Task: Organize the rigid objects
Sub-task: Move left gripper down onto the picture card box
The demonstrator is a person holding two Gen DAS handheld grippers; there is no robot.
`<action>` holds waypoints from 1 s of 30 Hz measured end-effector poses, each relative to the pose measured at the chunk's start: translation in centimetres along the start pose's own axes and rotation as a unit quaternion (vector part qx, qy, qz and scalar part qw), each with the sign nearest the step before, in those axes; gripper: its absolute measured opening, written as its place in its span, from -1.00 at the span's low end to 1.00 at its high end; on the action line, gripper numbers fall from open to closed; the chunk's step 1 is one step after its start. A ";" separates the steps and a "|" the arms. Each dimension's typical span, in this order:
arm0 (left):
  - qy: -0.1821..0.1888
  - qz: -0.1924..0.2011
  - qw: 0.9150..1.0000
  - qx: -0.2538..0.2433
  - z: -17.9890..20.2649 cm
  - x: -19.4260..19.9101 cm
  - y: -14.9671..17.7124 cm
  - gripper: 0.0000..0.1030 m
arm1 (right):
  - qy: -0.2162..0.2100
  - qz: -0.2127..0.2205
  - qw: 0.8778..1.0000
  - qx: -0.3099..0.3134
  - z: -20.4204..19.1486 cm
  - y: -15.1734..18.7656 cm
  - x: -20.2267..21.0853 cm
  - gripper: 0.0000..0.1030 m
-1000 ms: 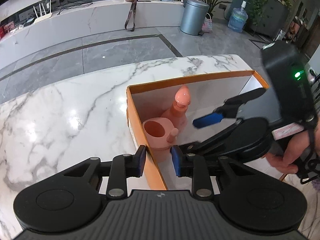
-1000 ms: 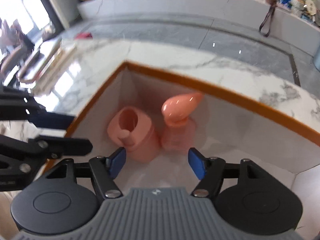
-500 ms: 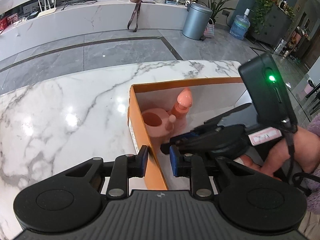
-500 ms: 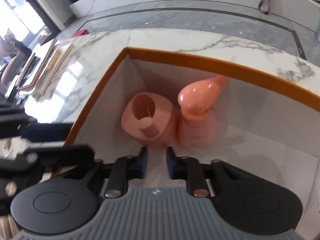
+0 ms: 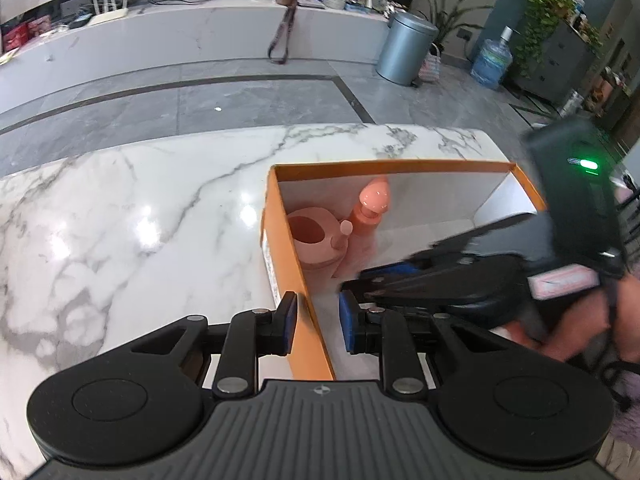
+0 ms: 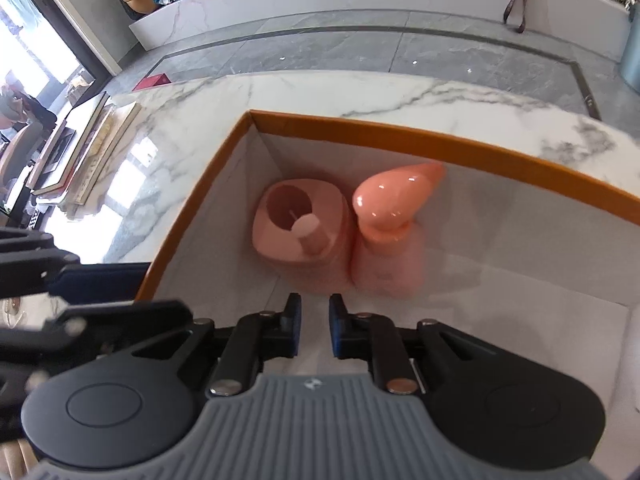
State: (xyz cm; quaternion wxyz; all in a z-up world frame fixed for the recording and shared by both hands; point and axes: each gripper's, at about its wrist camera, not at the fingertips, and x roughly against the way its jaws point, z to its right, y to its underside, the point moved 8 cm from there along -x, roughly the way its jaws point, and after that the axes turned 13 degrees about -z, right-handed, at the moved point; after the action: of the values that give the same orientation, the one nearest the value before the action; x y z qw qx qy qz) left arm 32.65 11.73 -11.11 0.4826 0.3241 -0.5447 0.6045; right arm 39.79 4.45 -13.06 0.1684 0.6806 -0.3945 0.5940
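Note:
An orange box [image 5: 286, 240] with white inside walls sits on the marble table [image 5: 120, 220]. In its far left corner stand a pink cup [image 5: 308, 236] with a stick in it and a pink bottle [image 5: 370, 208] with a drop-shaped cap. They also show in the right wrist view: the cup [image 6: 304, 224] and the bottle [image 6: 390, 216]. My left gripper [image 5: 318, 320] straddles the box's left wall, its jaws close on either side of it. My right gripper [image 6: 315, 328] is nearly shut and empty, inside the box just short of the cup and the bottle.
The box's far rim [image 6: 440, 140] runs across the right wrist view. Books and frames [image 6: 80, 148] lie at the table's left end. The right gripper's body [image 5: 560, 240] fills the box's right half in the left wrist view. Beyond the table is grey floor with a bin [image 5: 406, 48].
My right gripper closed from wide open to nearly shut and drew back from the cup and the bottle, which stay in the box. My left gripper stayed on the box wall.

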 end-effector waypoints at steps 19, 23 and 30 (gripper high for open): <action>0.008 0.016 0.995 -0.099 6.4 7.2 13.5 -0.49 | 0.017 0.124 0.989 -0.076 -0.2 17.5 13.8 -0.49; 0.007 -0.037 0.986 -0.165 7.3 5.2 17.2 -0.09 | 0.015 0.090 0.991 -0.101 0.0 21.8 11.7 -0.48; -0.043 -0.103 0.942 -0.316 8.3 1.3 21.9 0.56 | 0.020 0.064 0.990 -0.126 0.4 27.1 10.0 -0.34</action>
State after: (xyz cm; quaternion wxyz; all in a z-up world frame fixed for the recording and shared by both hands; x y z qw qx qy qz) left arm 10.58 5.27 -15.81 0.5956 0.2350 -0.6916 0.3342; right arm 19.95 -16.28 -10.23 0.2224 0.6156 -0.5054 0.5623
